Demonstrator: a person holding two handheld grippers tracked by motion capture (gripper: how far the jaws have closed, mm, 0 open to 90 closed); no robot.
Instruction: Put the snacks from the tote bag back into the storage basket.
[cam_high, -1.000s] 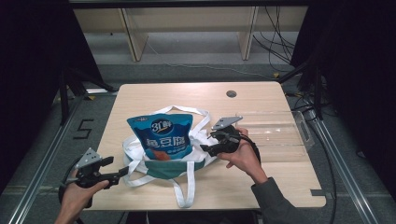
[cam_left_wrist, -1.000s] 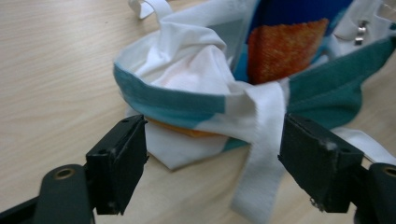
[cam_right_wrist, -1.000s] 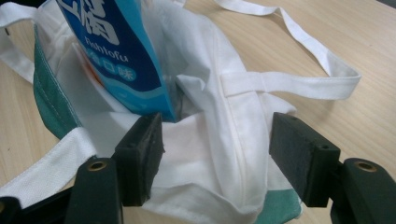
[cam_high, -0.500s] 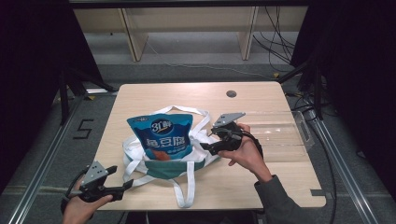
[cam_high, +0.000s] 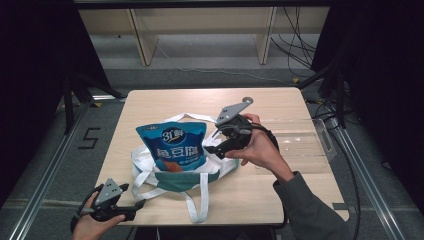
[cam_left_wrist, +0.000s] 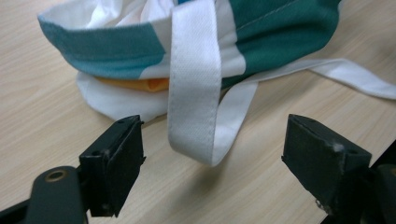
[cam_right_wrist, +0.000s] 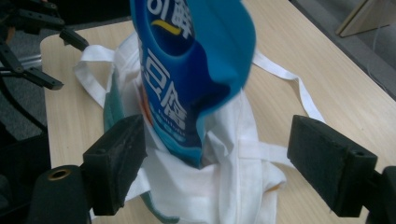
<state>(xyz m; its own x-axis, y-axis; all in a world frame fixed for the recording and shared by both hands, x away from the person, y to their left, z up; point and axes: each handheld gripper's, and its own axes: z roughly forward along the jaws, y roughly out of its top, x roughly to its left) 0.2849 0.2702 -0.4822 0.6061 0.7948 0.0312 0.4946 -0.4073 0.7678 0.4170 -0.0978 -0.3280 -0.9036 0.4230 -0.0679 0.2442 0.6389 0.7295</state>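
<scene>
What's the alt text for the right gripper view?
A blue snack bag stands half inside a white and green tote bag on a wooden table, seen between the right gripper's two black jaws, which stand wide open with nothing clamped. The left gripper shows at upper left.

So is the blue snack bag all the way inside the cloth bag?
No, halfway. The blue snack bag stands upright with its bottom in the cloth bag; its top sticks out above.

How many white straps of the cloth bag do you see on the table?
2. One strap loops off the bag toward the table's near edge, in front of the left gripper. The other lies behind the blue snack packet. More could be hidden beneath the bag.
</scene>
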